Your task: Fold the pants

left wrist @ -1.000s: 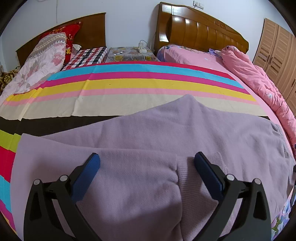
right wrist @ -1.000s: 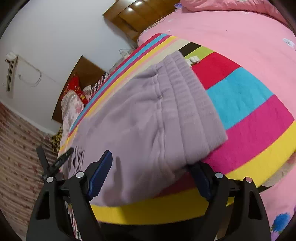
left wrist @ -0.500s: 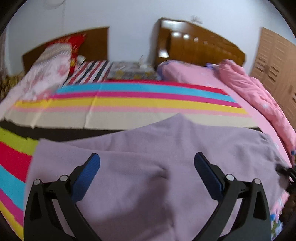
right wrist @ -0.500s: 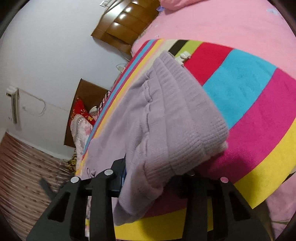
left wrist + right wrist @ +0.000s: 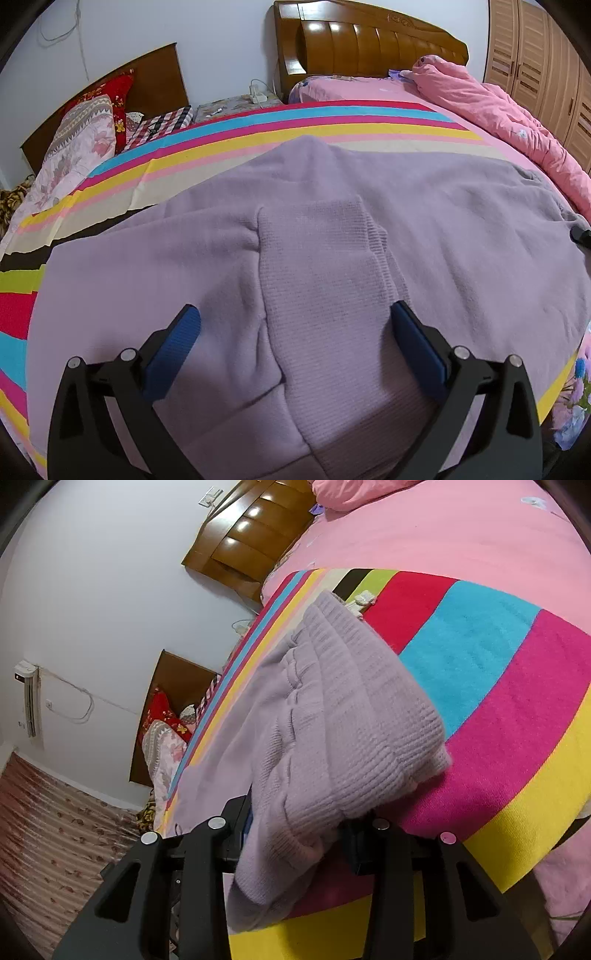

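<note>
The right gripper has just clamped the waistband of the pants; the left gripper hangs wide open, empty, over a cuff. Folding has barely begun.

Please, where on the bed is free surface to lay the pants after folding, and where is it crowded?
Free: the striped blanket between the lilac pants and the headboard, and its wide stripes beside the ribbed waistband. Crowded: the pink quilt at the right edge, the pillows at far left.
</note>
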A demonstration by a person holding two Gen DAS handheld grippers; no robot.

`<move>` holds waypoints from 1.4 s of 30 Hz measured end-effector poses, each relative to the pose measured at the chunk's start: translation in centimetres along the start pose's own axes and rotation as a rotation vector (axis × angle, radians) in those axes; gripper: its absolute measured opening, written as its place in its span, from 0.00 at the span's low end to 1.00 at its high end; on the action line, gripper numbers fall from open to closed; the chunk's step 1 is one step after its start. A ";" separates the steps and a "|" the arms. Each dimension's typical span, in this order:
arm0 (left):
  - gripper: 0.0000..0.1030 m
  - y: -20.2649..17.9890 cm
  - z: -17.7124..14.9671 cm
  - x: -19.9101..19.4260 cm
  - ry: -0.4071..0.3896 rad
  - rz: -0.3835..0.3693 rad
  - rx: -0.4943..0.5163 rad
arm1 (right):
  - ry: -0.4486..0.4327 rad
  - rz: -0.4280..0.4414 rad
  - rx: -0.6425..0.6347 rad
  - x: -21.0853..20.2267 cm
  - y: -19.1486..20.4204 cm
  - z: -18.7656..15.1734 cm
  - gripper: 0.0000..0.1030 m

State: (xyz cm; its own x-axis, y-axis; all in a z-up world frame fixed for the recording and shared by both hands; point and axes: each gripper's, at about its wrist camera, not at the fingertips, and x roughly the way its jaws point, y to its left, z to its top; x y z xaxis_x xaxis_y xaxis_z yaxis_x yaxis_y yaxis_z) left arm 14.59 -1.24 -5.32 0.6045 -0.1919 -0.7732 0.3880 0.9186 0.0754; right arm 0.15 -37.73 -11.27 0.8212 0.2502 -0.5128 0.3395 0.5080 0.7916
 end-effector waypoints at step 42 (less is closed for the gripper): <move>0.98 22.8 -11.6 -13.3 -0.292 -0.250 -0.699 | 0.005 -0.275 -1.689 16.5 29.1 -32.2 0.29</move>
State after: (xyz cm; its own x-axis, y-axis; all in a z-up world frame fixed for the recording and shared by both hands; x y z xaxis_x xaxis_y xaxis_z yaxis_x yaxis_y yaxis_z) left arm 7.30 26.28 -0.62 0.7527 -0.4148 -0.5113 0.0687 0.8218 -0.5656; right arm 8.80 7.68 -7.37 0.8236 0.0137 -0.5671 -0.3677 0.7741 -0.5153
